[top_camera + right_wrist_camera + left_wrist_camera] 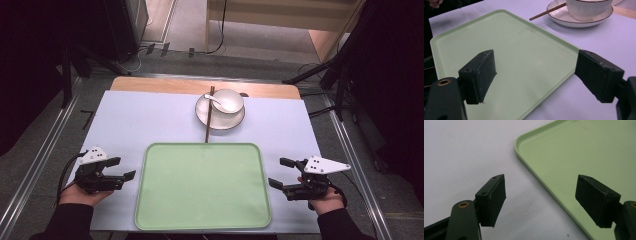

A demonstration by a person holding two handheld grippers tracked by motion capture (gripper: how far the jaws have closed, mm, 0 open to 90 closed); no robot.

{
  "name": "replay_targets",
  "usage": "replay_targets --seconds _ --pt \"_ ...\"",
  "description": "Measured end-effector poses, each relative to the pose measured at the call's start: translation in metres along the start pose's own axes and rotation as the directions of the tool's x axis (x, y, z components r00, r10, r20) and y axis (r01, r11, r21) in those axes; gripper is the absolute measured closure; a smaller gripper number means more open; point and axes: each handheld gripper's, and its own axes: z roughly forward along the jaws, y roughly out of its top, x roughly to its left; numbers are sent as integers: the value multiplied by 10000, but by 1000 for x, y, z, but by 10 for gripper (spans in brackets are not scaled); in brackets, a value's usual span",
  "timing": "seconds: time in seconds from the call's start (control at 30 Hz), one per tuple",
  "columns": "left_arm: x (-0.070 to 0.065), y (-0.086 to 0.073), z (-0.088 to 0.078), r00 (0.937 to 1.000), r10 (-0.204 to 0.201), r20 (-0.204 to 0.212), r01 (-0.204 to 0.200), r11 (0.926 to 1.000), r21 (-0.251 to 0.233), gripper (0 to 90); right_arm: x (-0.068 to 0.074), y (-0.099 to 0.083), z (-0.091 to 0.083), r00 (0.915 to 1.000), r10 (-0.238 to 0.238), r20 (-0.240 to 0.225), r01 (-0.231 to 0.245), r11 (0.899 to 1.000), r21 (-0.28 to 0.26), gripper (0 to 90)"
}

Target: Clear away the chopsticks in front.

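Green tray (202,187) at table's near edge, between left gripper (126,168) and right gripper (278,172); both spread, empty.

Black two-jaw tools (120,168) (285,172) — grey three-cornered plates, black cables, dark sleeves

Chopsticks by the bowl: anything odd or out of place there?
Slightly. The chopsticks lean on the plate rim beside the bowl, far ends over the table's wooden edge, near tips almost at the green tray. A white spoon sits in the bowl. Nothing spilled or damaged.
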Motion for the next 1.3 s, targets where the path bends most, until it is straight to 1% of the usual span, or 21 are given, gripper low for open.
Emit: replay_targets --seconds 0.07,0.17,0.57,0.8,0.9,1.07,1.1,1.2,1.3 --pt "0 0 -1 10000 -89 17 89 9999 -91 250 0 0 0 10000 23 -13 -23 10000 -7 172" --pt "1 0 0 9998 -183 59 183 9998 -77 249 0 0 1 10000 7 -21 -7 10000 13 172" --pt "2 0 1 9996 -242 161 243 9997 -71 249 1 0 0 10000 -5 -23 5 10000 39 172" --pt "3 0 2 9989 -398 233 401 9991 -139 244 1 0 0 10000 -28 -42 28 10000 59 172" --pt "4 0 2 9984 -488 276 490 9988 -80 244 1 -1 0 10000 -45 -19 45 10000 44 172" --pt "4 0 2 9982 -558 212 559 9984 -66 247 1 -1 0 10000 -29 -10 29 10000 17 172" --pt "5 1 2 9979 -577 288 579 9983 -80 248 1 -1 0 10000 -18 -15 18 10000 13 172" --pt "7 1 2 9950 -874 489 878 9961 -70 250 1 -1 -1 10000 -10 -11 10 10000 19 172" --pt "8 0 2 9950 -879 485 879 9961 18 261 1 -1 -1 10000 7 -7 -7 10000 28 172"
